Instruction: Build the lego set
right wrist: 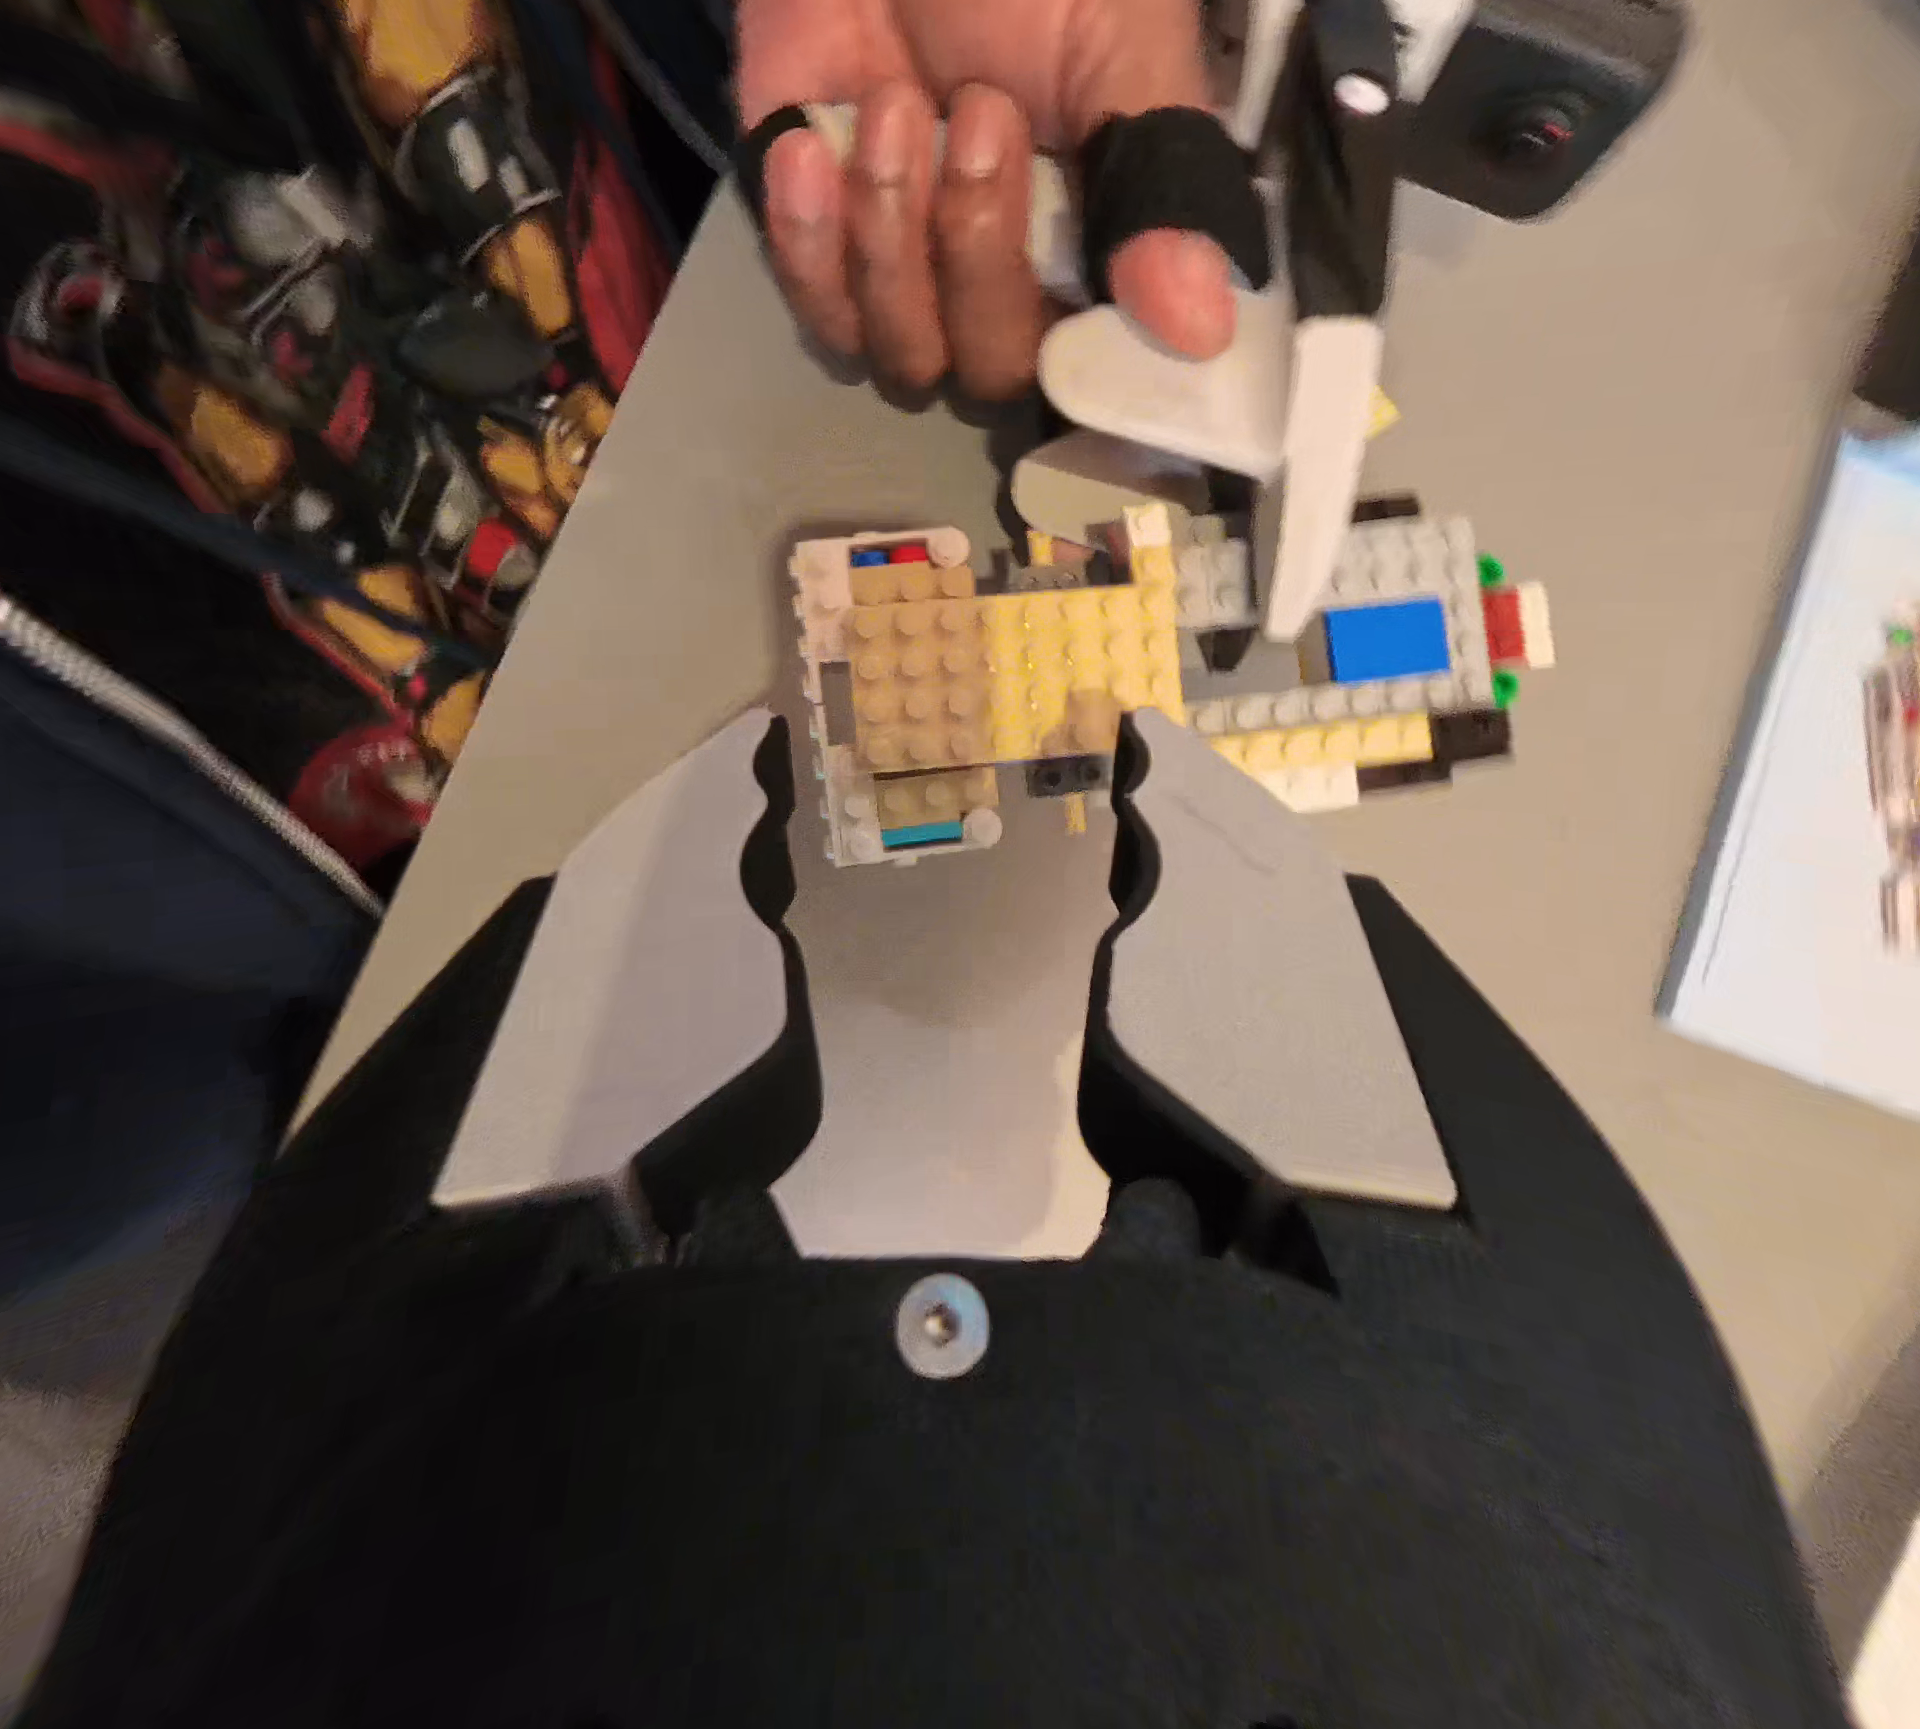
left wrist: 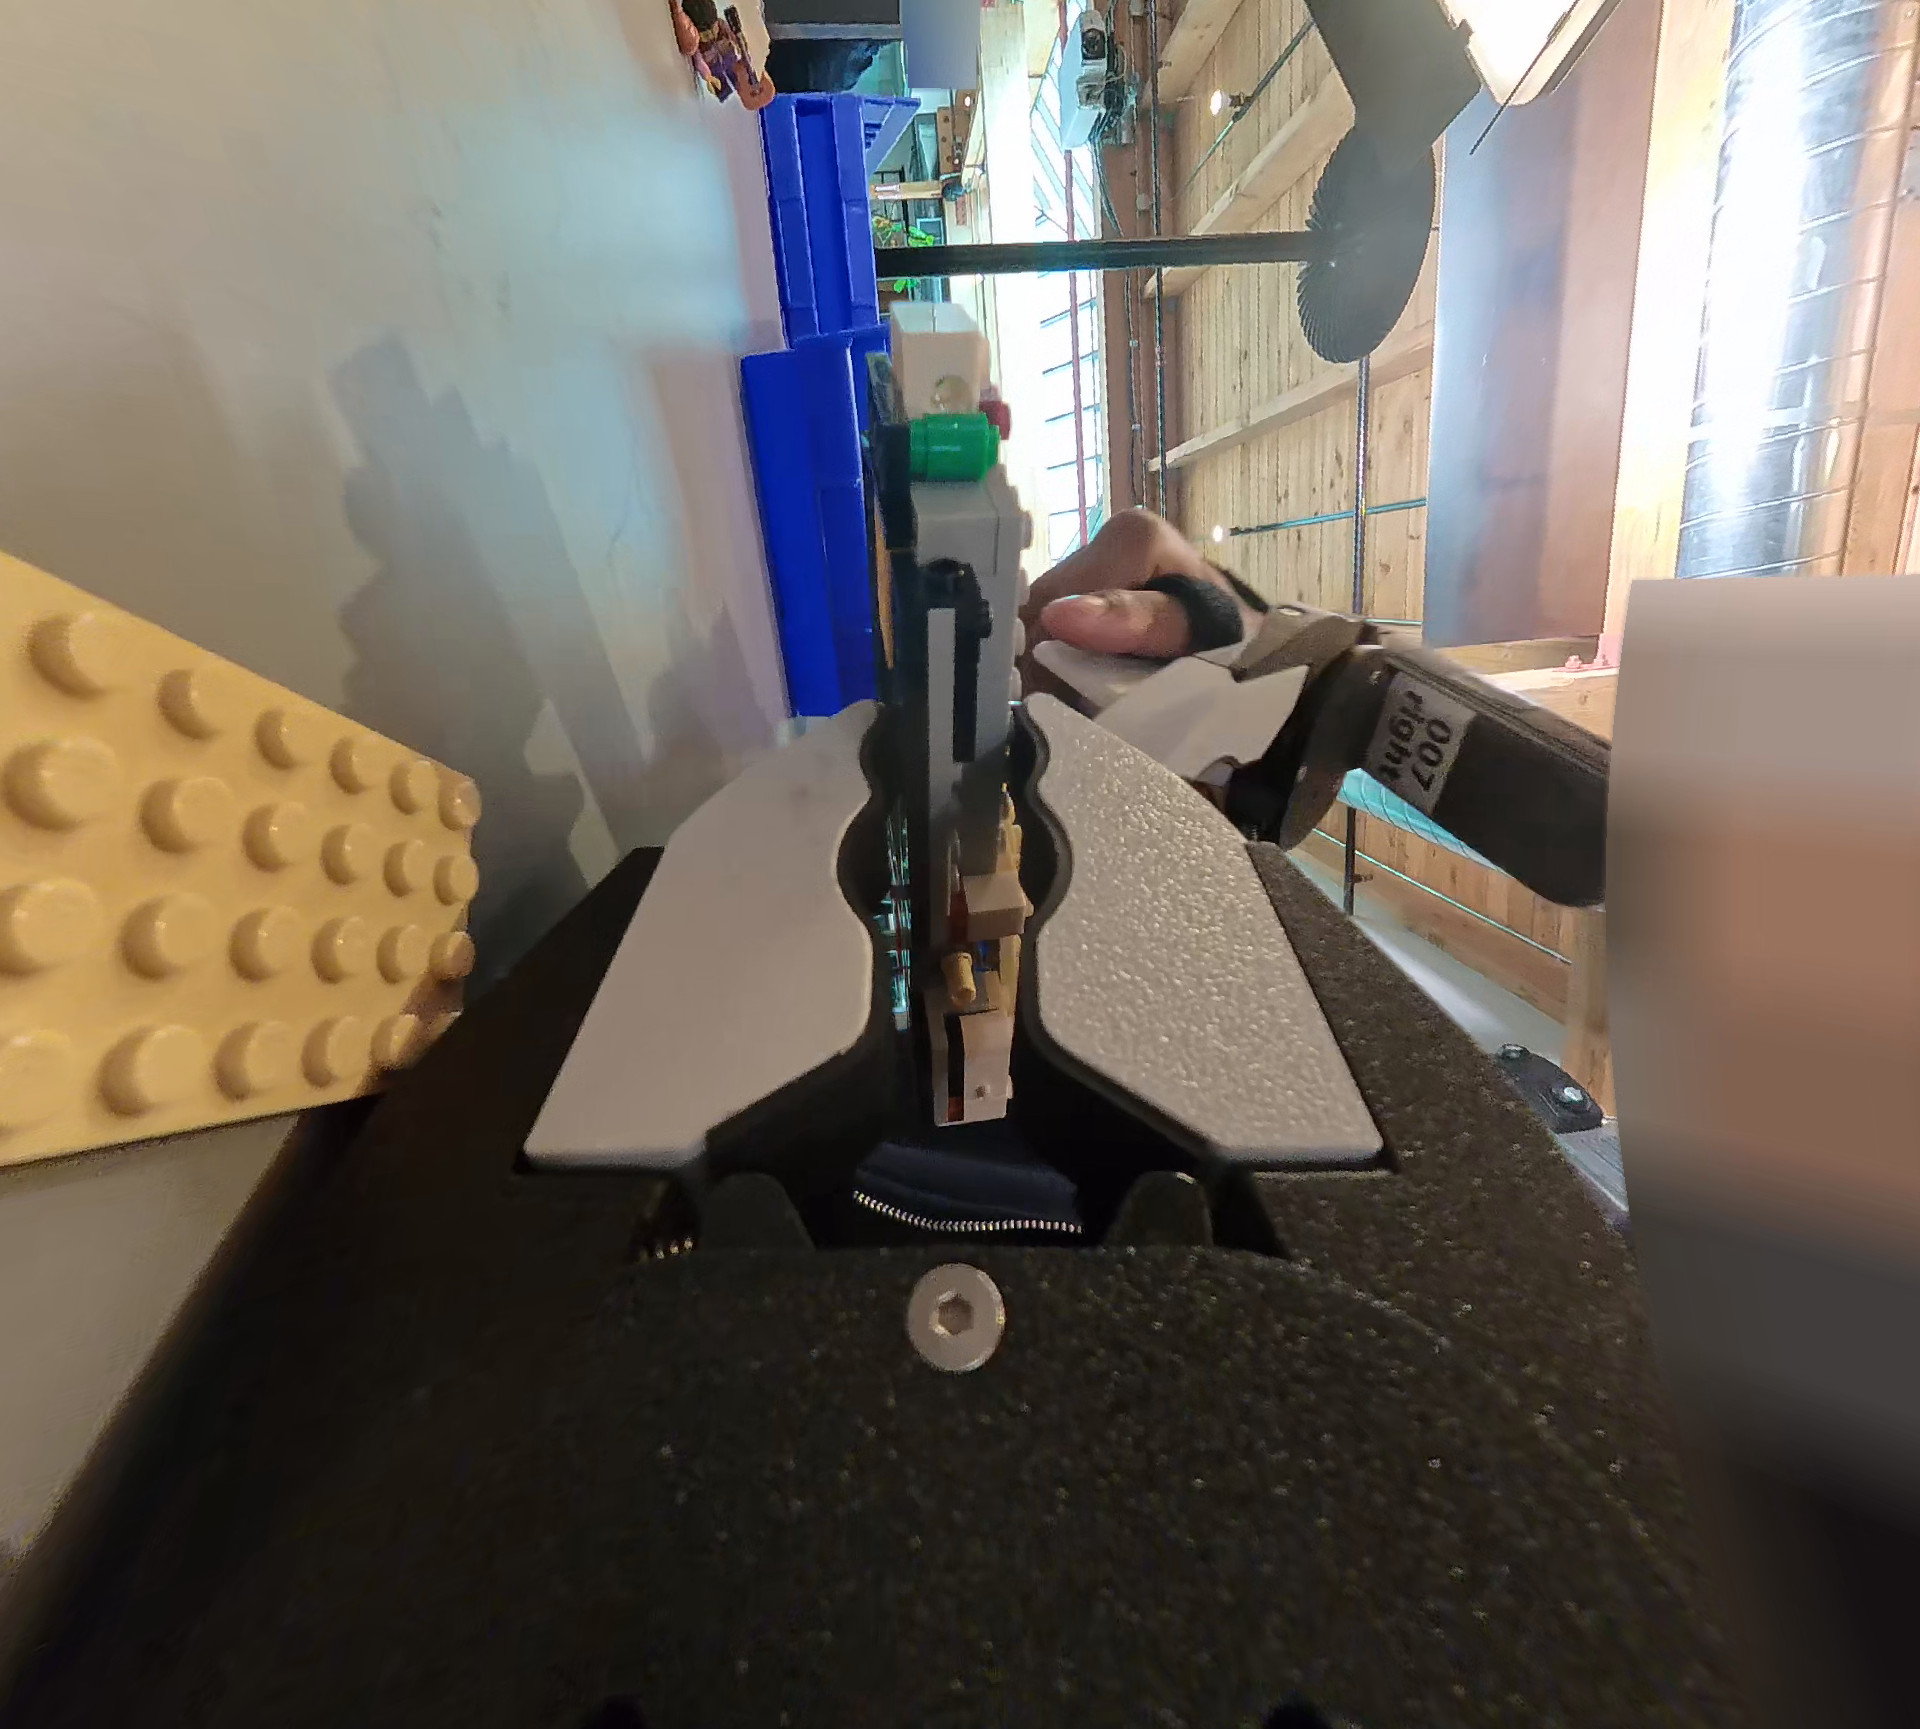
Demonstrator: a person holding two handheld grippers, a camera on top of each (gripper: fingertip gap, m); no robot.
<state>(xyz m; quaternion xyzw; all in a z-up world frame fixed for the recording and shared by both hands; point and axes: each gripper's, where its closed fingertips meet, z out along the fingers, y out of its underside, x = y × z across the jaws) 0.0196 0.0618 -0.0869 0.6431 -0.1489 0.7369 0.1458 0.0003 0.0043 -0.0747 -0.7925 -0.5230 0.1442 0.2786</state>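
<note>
The brick model (right wrist: 1132, 671) is sitting flat over the grey worktop (right wrist: 1558, 1004) — a tan and yellow studded deck at one end, grey plates with a blue tile (right wrist: 1387, 640) at the other, green and red studs at the tip. It is being gripped from the far side by the left gripper's fingers (right wrist: 1320, 495) — seen edge-on in the left wrist view, clamped between both pads (left wrist: 940, 848).

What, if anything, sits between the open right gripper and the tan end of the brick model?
Nothing visible. The right gripper hangs open just short of the brick model, only bare table between its fingers. The left gripper clamps the model's grey section farther along.
</note>
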